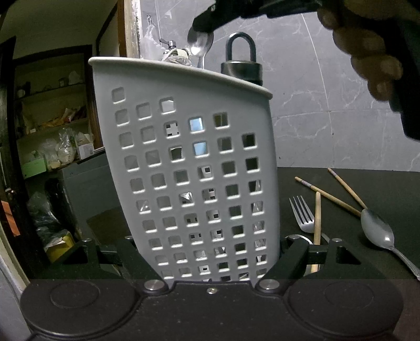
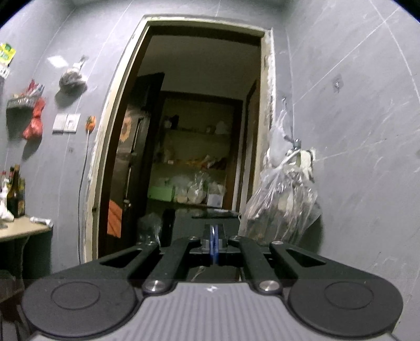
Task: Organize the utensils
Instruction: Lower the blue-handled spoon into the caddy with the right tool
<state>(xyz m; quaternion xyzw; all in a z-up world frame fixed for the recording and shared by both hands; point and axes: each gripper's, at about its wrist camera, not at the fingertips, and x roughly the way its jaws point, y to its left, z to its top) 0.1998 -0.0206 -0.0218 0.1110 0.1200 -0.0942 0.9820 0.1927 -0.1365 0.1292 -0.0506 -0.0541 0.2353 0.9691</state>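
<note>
A white perforated utensil holder (image 1: 194,168) stands upright on the dark counter and fills the left wrist view. My left gripper (image 1: 207,251) is shut on its lower part, one finger on each side. Above the holder's rim my right gripper (image 1: 203,25) hangs shut on the bowl of a steel spoon (image 1: 200,44), whose handle points down behind the rim. In the right wrist view the right gripper (image 2: 214,241) has its blue pads closed on the spoon's thin edge (image 2: 215,232). On the counter to the right lie a fork (image 1: 302,212), wooden chopsticks (image 1: 328,195) and a second spoon (image 1: 378,230).
A padlock (image 1: 241,65) shows behind the holder's rim. A person's hand (image 1: 367,52) holds the right gripper at the upper right. A grey tiled wall (image 1: 328,118) backs the counter. A doorway (image 2: 194,131) opens onto cluttered shelves, with a hanging plastic bag (image 2: 283,199) beside it.
</note>
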